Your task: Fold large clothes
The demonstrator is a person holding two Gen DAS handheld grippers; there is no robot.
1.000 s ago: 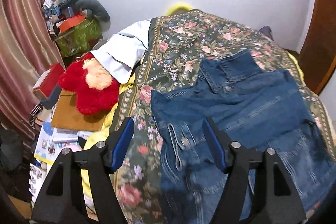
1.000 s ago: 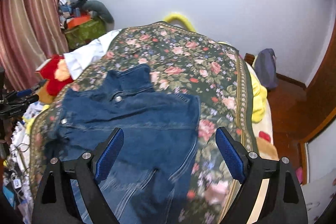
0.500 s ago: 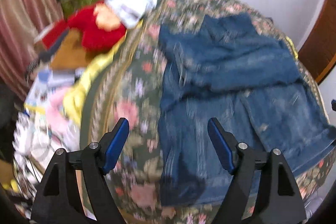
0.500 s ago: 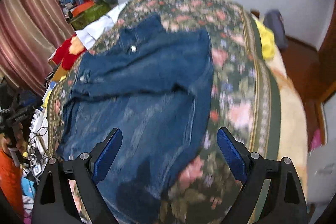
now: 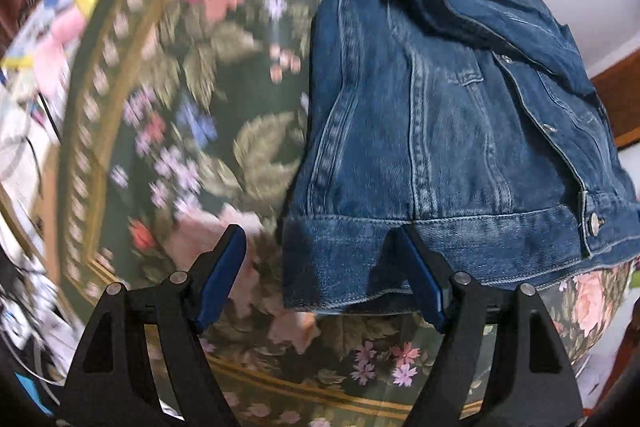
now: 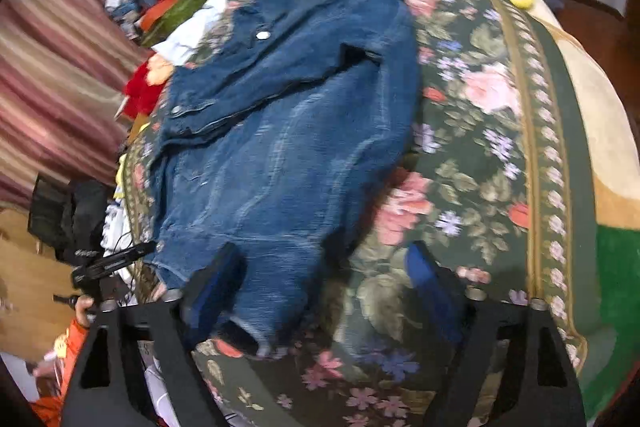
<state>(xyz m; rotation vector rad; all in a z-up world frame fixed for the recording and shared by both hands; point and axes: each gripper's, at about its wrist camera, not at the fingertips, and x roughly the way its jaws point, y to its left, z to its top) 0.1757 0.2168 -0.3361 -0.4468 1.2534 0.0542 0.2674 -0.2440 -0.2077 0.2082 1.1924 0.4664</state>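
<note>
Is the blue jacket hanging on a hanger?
No, the denim jacket lies spread flat on the flowery bedspread.

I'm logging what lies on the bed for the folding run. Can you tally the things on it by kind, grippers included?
Denim jacket: 1
Floral bedspread: 1
Grippers: 2, left gripper open at the jacket's hem; right gripper closing, its jaws straddling a jacket corner, not yet pressing
Total: 4

Both grippers, left (image 5: 320, 267) and right (image 6: 328, 287), have black triangular-cutout finger frames, silver round screws and blue pads (image 5: 222, 273); an orange sleeve (image 6: 68, 343) shows low left
</note>
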